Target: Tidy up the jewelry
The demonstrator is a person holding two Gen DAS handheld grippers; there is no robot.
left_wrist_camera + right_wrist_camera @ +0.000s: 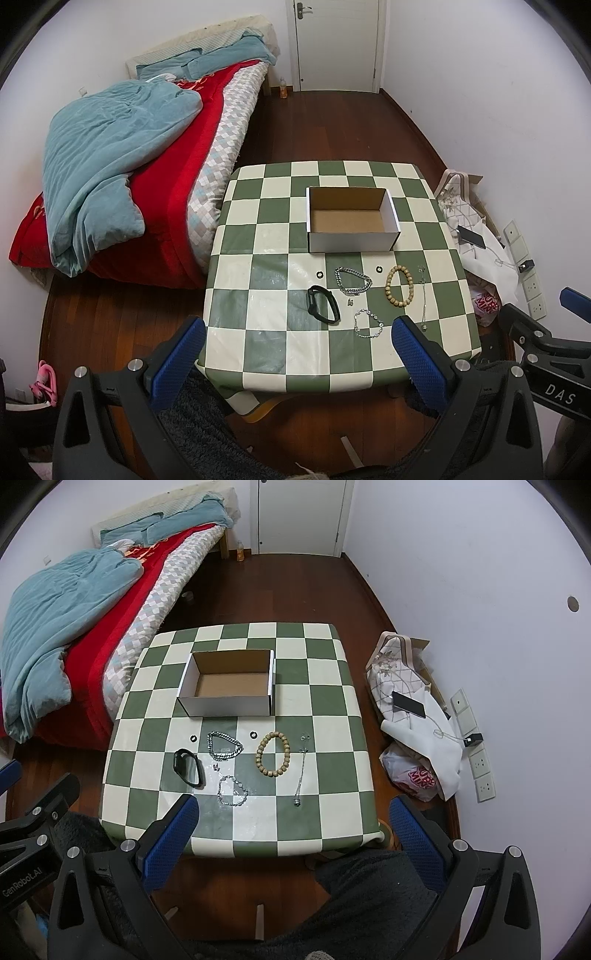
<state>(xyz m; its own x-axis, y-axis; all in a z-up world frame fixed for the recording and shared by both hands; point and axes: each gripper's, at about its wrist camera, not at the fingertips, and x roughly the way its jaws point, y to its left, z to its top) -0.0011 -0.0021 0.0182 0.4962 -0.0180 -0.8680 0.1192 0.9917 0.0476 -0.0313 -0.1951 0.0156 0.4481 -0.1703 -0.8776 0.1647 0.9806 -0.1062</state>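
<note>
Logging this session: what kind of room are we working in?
A bedroom, most likely: a bed with a teal duvet, a door, and a small checkered table set up for the jewelry.

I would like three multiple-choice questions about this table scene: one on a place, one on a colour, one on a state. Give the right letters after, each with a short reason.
1. Where does the bead bracelet lie?
A. inside the box
B. on the table, nearer the camera than the box
C. on the bed

2. What colour is the watch band?
A. black
B. red
C. white

3. What is the state of the box?
A. closed with a lid
B. open and holding chains
C. open and empty

Answers:
1 B, the beads rest on the checked table in front of the box.
2 A, the band is a black loop beside the silver chain.
3 C, only bare cardboard floor shows inside.
</note>
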